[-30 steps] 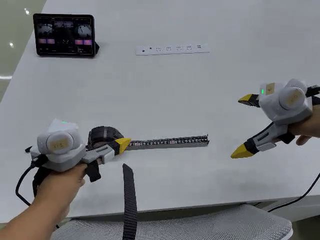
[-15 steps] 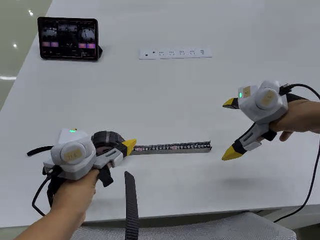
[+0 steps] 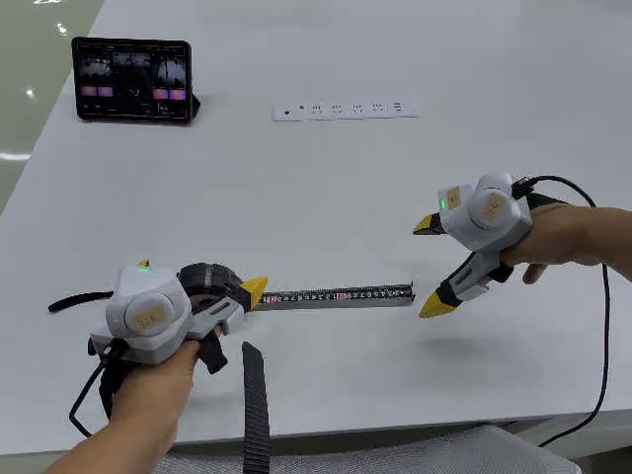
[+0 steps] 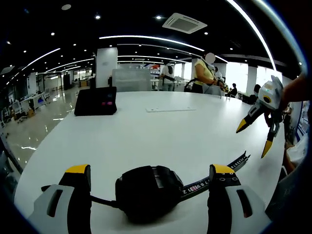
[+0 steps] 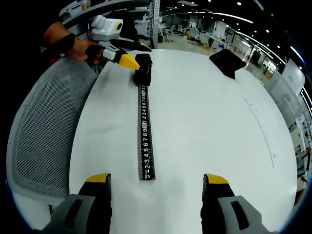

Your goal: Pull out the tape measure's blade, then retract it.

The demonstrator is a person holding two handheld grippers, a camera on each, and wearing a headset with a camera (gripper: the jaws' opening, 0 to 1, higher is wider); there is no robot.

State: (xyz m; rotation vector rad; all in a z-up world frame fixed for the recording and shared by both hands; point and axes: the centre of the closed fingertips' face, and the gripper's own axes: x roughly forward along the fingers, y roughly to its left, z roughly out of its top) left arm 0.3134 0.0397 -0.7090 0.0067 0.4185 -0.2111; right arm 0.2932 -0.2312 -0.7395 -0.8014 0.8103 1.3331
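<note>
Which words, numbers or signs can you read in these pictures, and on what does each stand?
"2 3 4 5 6 7 8 9": on the tape measure's blade, counting from its tip.
Red figure after the 9: too blurred to read.
Tablet screen: too small to read.
Power strip markings: too small to read.

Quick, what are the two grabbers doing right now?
Left gripper: open, jaws either side of the tape measure, not squeezing it.
Right gripper: open, holding nothing, near the end of the blade.

Tape measure case [image 3: 209, 280] — partly hidden
</note>
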